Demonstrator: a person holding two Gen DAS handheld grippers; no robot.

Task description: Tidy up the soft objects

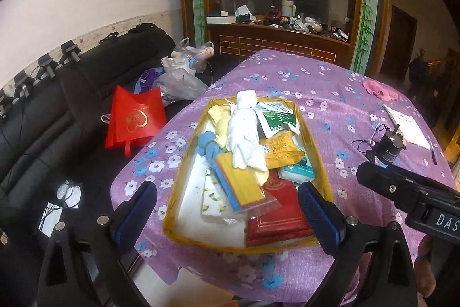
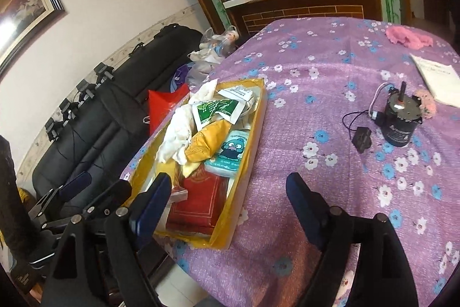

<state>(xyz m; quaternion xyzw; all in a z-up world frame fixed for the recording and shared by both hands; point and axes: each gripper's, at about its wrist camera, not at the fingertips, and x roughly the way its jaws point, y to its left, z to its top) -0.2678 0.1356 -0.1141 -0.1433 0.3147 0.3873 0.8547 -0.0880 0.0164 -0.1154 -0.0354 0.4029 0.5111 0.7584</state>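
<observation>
A shallow yellow-rimmed box [image 1: 287, 102] sits on the desk [image 1: 330, 82], which wears a purple flowered cloth, close to the desk's left edge and near its front. The box is piled with soft things: a white cloth [image 1: 244, 131] draped across the top, a blue cloth [image 1: 208, 147] at its left side, a yellow packet [image 1: 283, 150], a green and white sachet [image 1: 277, 120], a tissue pack [image 2: 228, 153] with a cartoon face, and a red packet [image 2: 198, 200] at the near end. The left hand-held gripper [image 1: 227, 213] hovers over the box's near end with jaws spread wide and nothing between them. The right hand-held gripper [image 2: 227, 197] is likewise spread and empty, beside the box's right rim. A pink cloth [image 2: 408, 38] lies alone near the far right edge; a black motor [image 2: 401, 118] stands on the right side.
</observation>
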